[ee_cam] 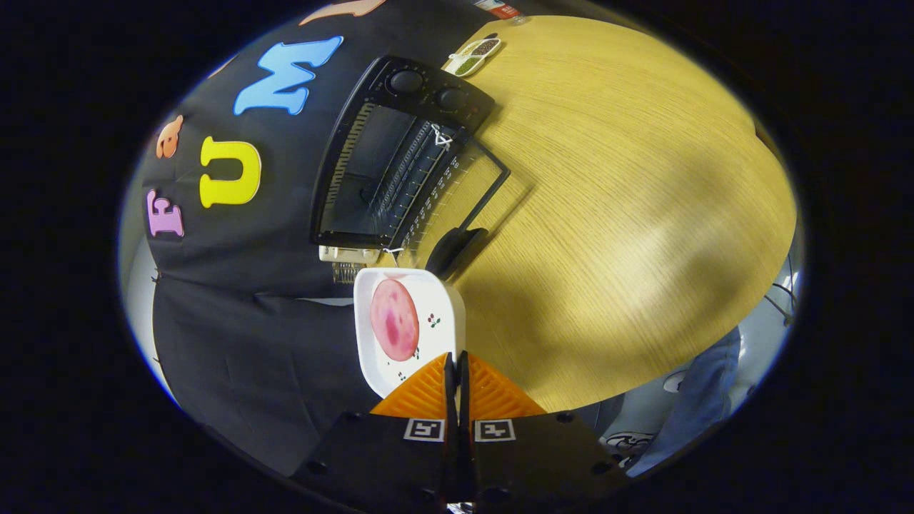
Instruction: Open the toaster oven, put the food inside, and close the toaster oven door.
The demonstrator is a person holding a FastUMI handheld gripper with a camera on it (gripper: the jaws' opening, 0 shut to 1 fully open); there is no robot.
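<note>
My gripper (pixel 455 360) is shut on the near rim of a white square plate (pixel 443 307), holding it up in the air. A round pink slice of food (pixel 394 319) lies on the plate. Beyond the plate stands the black toaster oven (pixel 371 164) on the wooden table (pixel 628 214). Its glass door (pixel 457 189) hangs open and lies flat over the table, with the door handle (pixel 457 250) closest to the plate. The dark cavity with its rack is exposed. The whole scene appears rolled on its side in the gripper view.
Two knobs (pixel 407 80) sit on the oven's control panel. A small divided dish of seasonings (pixel 475 56) lies on the table past the oven. A person's trouser leg (pixel 692 400) stands by the table edge. Black cloth backs the oven.
</note>
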